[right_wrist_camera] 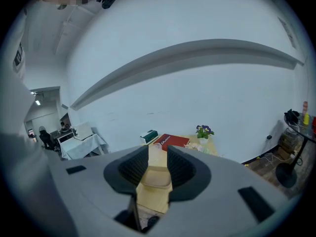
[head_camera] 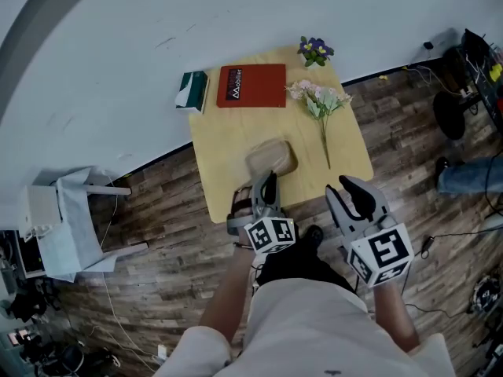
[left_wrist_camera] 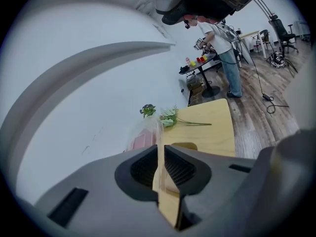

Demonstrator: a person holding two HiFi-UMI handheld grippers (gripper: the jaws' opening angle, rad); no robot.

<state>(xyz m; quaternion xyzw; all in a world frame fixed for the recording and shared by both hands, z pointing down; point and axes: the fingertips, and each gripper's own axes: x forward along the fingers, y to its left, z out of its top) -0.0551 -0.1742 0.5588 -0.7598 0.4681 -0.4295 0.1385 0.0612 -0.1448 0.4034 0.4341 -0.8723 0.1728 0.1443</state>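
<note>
Left claw (left_wrist_camera: 161, 149) is pinched down on a thin clear piece (left_wrist_camera: 158, 132) that stands up btwn its pads; sheet or rim, can't tell. It sits on the near side of the red book (head_camera: 251, 86), right at a beige lump (head_camera: 272, 157) on the tabletop (head_camera: 224, 151). Whether lump & clear piece are one thing isn't plain.

Right claw (head_camera: 346, 188) has its jaws apart w/ nothing btwn them. It is held nearer the person than the book, off the tabletop's near edge, well apart from everything.

Progress, as I judge it: the grip by the left claw is made, and that's abt all. By the book, the pink flower stems (head_camera: 321, 104) lie flat just to its right, untouched. The potted purple flowers (head_camera: 315, 50) stand beyond its right end, and the tissue box (head_camera: 192, 90) is just beside its left end. So most of the handling looks undone, and the right claw has hold of nothing.
</note>
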